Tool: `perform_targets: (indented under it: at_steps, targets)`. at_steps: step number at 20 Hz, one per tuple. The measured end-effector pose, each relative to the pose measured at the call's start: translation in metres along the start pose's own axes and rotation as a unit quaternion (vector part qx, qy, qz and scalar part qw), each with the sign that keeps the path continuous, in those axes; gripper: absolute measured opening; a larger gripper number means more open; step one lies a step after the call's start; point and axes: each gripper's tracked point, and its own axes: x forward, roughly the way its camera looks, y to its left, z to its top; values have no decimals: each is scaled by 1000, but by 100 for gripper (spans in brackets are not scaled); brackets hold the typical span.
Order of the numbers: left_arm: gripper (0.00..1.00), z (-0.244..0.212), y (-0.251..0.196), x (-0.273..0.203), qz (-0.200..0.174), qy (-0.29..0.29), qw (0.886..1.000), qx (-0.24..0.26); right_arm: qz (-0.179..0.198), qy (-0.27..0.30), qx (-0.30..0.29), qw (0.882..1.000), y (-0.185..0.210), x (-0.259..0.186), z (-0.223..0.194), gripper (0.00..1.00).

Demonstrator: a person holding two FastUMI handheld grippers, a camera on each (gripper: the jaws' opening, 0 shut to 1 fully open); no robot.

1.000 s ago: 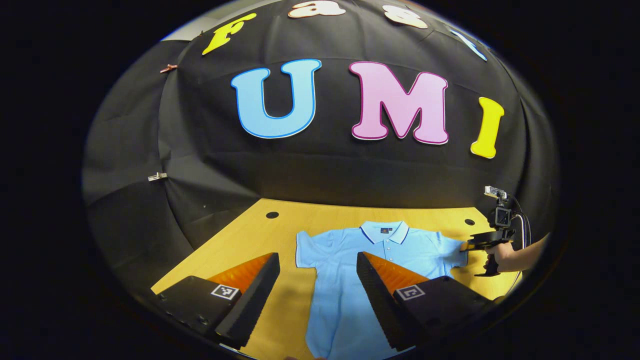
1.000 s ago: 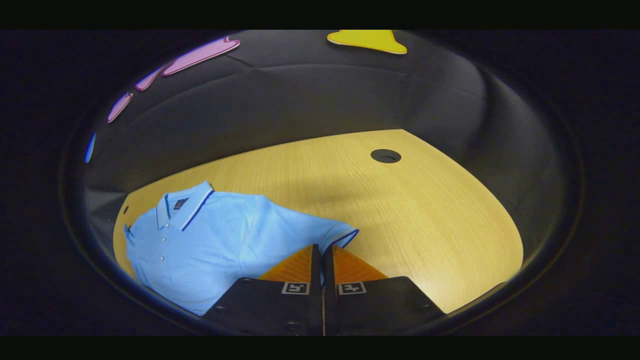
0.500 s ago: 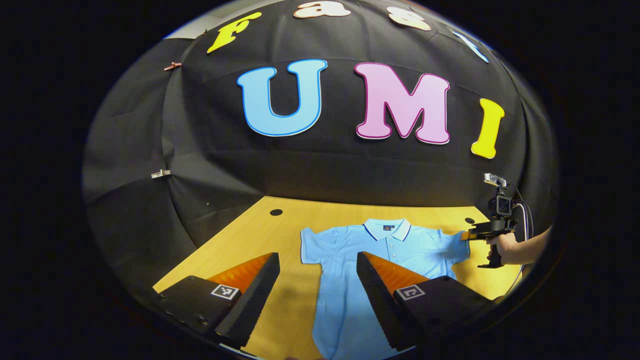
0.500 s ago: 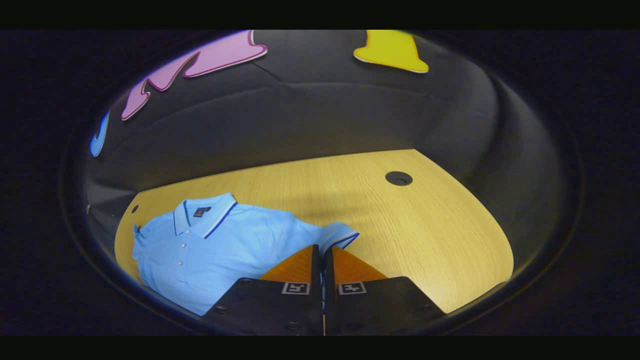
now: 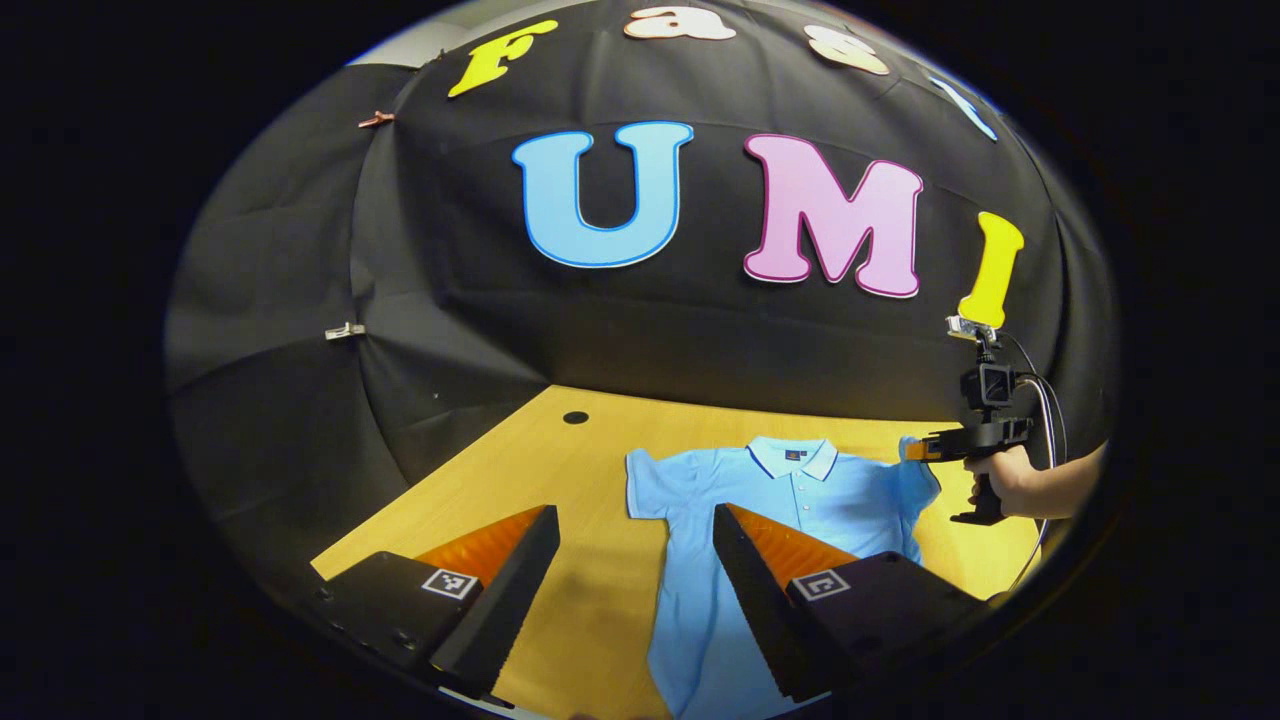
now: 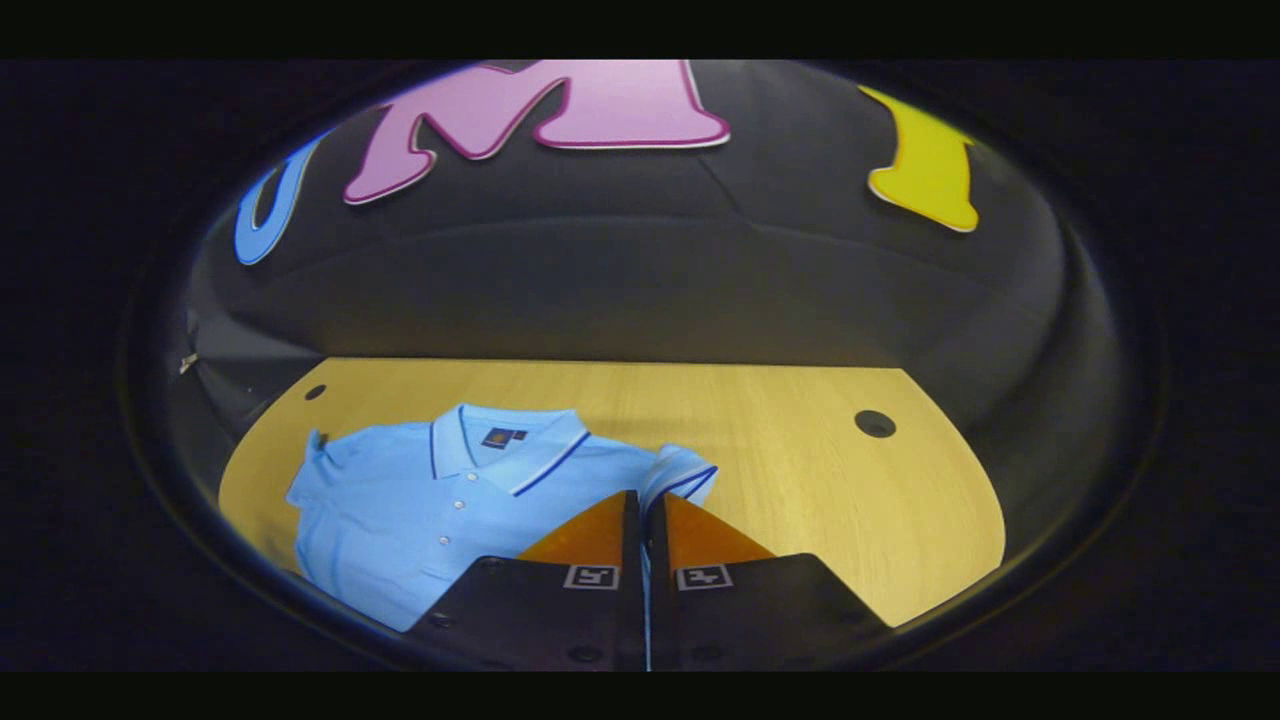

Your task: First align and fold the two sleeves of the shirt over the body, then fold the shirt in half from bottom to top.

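A light blue polo shirt (image 5: 790, 505) lies face up on the wooden table (image 5: 580, 470), collar toward the back wall. Its right sleeve (image 6: 680, 470) is lifted off the table, pinched in my right gripper (image 6: 645, 500), which is shut on it. Far off in the left gripper view, that right gripper (image 5: 925, 447) holds the raised sleeve at the shirt's right side, with a hand (image 5: 1000, 485) on its handle. My left gripper (image 5: 635, 525) hangs open above the table's near side, its fingers astride the shirt's left edge, touching nothing. The left sleeve (image 5: 645, 475) lies flat.
The table (image 6: 800, 480) has round cable holes at the back left (image 5: 575, 417) and back right (image 6: 875, 423). The black cloth wall stands close behind the table. Bare wood lies to the right of the shirt in the right gripper view.
The right gripper has lifted the right sleeve up and turned toward the shirt body. The left gripper has drifted slightly left and stays open.
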Motion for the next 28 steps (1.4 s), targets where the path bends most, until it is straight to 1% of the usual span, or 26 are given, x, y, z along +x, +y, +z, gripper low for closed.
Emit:
perform_targets:
  at_steps: [1,2,3,4,5,7,8,9,10,12,13,15,18,19,20,22,24,26,28]
  targets:
    - [98,-1,4,0,3,0,1000,-4,6,2,-4,1000,11,1,-2,6]
    - [98,-3,8,-1,6,2,1000,-8,12,5,-8,1000,22,2,-4,12]
    - [98,-6,12,0,9,4,1000,-12,18,6,-10,1000,33,3,-6,6]
    - [98,-6,15,-1,10,4,1000,-16,25,10,-13,1000,45,3,-8,6]
    - [98,-6,18,0,13,4,1000,-18,31,15,-19,999,55,5,-12,6]
    - [98,-5,24,0,18,3,1000,-19,38,21,-39,998,72,7,-20,12]
    - [98,-5,26,0,19,2,1000,-20,39,23,-49,998,79,7,-23,6]
    - [98,-5,28,1,20,1,1000,-21,44,26,-55,997,89,8,-27,6]
    - [98,-4,30,1,23,1,1000,-21,50,30,-60,996,99,9,-32,0]
    - [98,-2,38,2,34,-3,999,-19,63,39,-68,995,116,7,-40,0]
    - [98,-2,38,4,33,-3,999,-18,78,42,-64,994,126,8,-44,3]
    - [98,-3,40,8,32,-1,999,-15,103,45,-56,992,147,6,-49,17]
    - [98,0,49,19,40,-3,999,-15,126,43,-61,989,162,1,-51,43]
    - [98,0,50,22,39,-2,999,-21,134,41,-63,988,164,-5,-52,48]
    - [98,0,50,27,36,-1,999,-28,137,39,-64,988,165,-9,-52,60]
    - [98,3,48,45,26,-1,999,-36,136,31,-67,988,156,-21,-50,92]
    - [98,7,46,66,16,-4,999,-34,129,22,-64,989,143,-30,-48,99]
    - [98,13,44,90,3,-9,999,-36,118,18,-60,991,127,-36,-49,99]
    - [98,13,38,125,-15,-4,999,-32,104,14,-57,993,107,-43,-49,99]
